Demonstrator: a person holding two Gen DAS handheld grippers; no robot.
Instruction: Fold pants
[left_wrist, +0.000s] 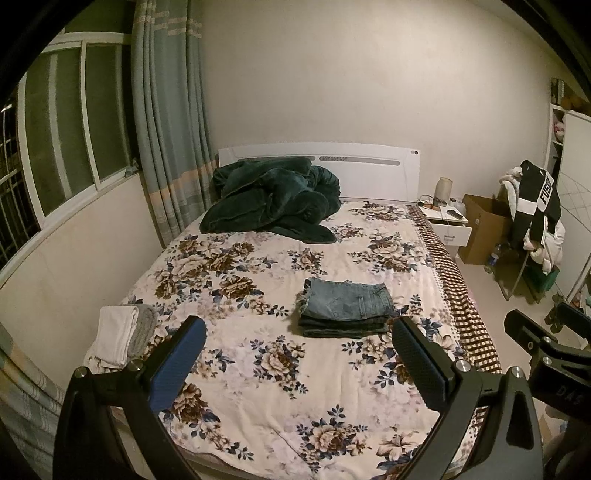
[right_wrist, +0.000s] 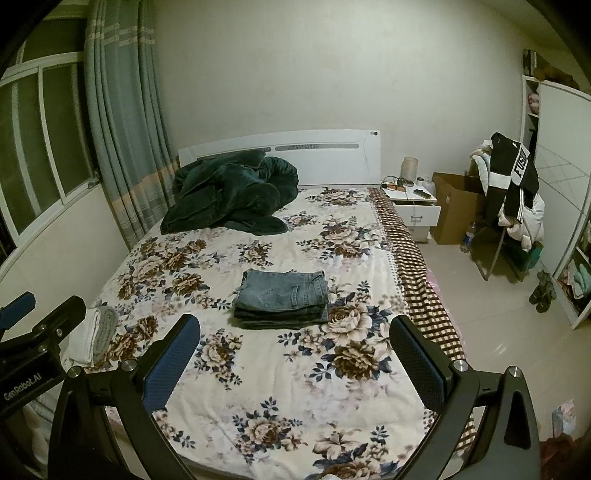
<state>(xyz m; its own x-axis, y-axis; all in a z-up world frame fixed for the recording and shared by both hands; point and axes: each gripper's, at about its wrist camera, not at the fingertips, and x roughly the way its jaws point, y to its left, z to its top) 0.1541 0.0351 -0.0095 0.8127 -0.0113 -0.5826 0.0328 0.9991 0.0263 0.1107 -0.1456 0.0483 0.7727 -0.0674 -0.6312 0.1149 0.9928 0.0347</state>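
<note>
Both tongs released, held above the foot of the bed (left_wrist: 258, 391), apart from the folded pants (left_wrist: 345, 306).
Left tongs (left_wrist: 295, 358) and right tongs (right_wrist: 295, 354) stand spread, empty. Pants lie mid-bed in a stack, bare floral cover on every side. Left tongs body reads "GenRobot.AI"; hanging jacket (right_wrist: 517, 177) reads "FUS".
</note>
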